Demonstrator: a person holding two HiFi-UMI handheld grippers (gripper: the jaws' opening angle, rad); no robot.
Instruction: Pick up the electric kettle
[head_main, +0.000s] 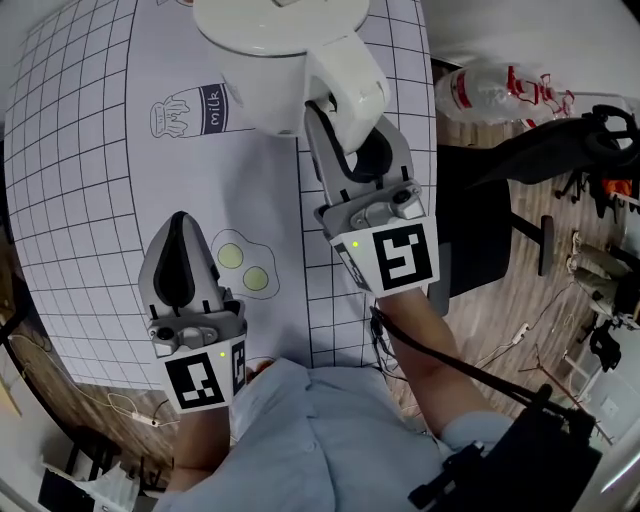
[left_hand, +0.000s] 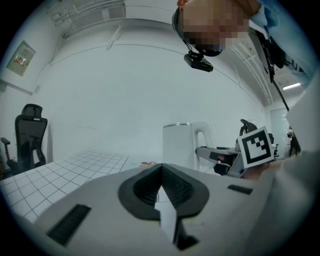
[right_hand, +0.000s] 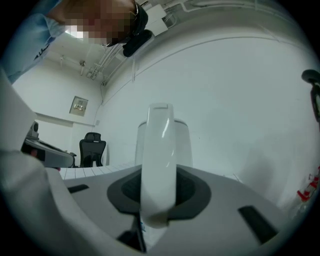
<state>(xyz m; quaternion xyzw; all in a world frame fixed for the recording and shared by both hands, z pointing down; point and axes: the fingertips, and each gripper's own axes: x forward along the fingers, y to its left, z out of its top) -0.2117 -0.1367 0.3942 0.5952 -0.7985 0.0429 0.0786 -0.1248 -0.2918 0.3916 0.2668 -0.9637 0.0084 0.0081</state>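
Gridded tablecloth (head_main: 70, 200) covers the table; at its far edge the right gripper (head_main: 348, 140) clamps the handle (right_hand: 157, 160) of the white kettle (head_main: 250, 60), while the left gripper (head_main: 182, 250) sits closed and empty.

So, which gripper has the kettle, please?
The right gripper: its jaws clamp the kettle's white handle, while the left gripper's jaws are shut on nothing.

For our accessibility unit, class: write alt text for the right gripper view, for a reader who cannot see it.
The right tool is closed on the white handle of an electric kettle, seen from close behind the jaws. Beyond stand a gridded table, a black office chair and a white wall.
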